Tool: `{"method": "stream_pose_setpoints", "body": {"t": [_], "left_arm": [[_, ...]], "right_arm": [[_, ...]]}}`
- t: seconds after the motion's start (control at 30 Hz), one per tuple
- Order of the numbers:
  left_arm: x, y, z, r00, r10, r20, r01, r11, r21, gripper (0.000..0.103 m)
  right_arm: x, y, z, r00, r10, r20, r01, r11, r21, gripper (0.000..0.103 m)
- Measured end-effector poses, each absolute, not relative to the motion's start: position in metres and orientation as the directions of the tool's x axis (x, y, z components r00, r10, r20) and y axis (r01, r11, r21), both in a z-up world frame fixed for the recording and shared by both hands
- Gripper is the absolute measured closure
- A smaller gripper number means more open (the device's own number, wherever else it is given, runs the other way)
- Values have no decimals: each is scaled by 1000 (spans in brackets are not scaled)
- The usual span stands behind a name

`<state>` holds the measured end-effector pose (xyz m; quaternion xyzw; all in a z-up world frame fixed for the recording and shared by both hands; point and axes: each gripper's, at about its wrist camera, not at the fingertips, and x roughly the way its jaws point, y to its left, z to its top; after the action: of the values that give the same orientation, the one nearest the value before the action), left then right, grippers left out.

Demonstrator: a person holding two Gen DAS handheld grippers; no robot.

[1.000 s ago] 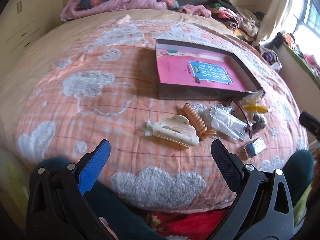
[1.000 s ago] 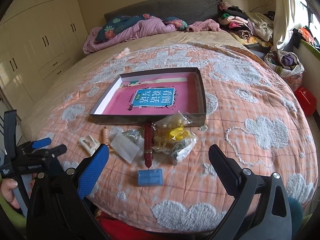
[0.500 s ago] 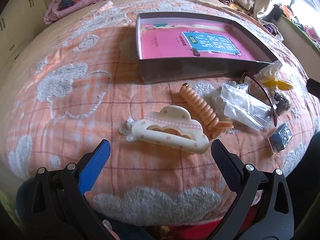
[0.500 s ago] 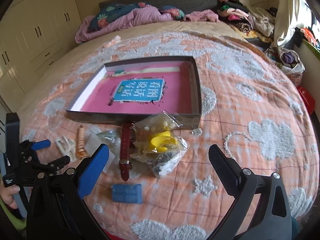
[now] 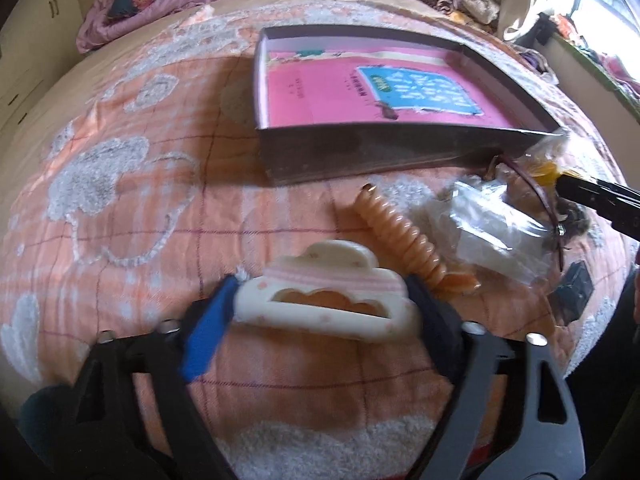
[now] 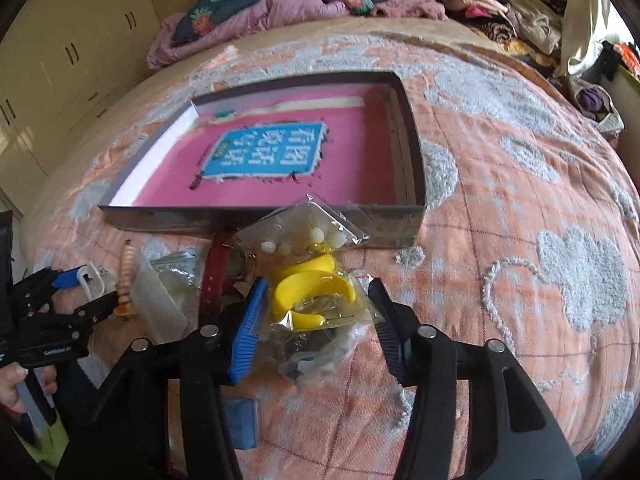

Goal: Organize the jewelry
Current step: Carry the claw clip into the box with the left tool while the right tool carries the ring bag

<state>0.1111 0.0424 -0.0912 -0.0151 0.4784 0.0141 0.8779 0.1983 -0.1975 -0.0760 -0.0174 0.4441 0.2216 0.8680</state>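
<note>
A cream cloud-shaped hair clip [image 5: 328, 300] lies on the orange bedspread. My left gripper [image 5: 320, 310] has it between its jaws, which are closing; the blue pad and the black pad touch its two ends. In the right wrist view my right gripper [image 6: 316, 320] has its jaws closing on a clear bag of yellow jewelry [image 6: 316, 292], and its pads press the bag's sides. The left gripper [image 6: 60, 300] shows there at far left, held by a hand. The right gripper's tip [image 5: 592, 196] enters the left wrist view at right.
A grey box [image 5: 380, 152] with a pink book inside sits just beyond the items. An orange spiral hair tie [image 5: 400, 236], clear bags [image 5: 492, 224], a dark red strap [image 6: 214, 268] and a small blue box [image 6: 244, 424] lie around. Bedding and clothes are piled at the back.
Both grippers came down and forward onto the bed. The left jaws closed around the hair clip; the right jaws closed on the bag of yellow jewelry.
</note>
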Motion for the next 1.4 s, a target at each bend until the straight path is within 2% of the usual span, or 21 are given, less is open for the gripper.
{"method": "stream_pose_setpoints", "body": {"t": [0.33,0.93,1.23,1.4], "left_arm": [[107,50,-60,615,-31,-788,-25,998,-59,35],[149,67,-3,705,-43,-708,-44,994,-104,35],[181,61,13,733,-67,-677,-29,991,-129,35],[207,57,12,734,-84,-674,-19,989,-144,35]], "right_arm": [[186,-220,-34,576,439,-689,-403,886,228,62],[209,-249,16,686,437,-581,-362,899,249,62],[237,-231,28,688,460,-561,-385,887,255,62],[267,-220,22,672,458,-582,-378,888,263,62]]}}
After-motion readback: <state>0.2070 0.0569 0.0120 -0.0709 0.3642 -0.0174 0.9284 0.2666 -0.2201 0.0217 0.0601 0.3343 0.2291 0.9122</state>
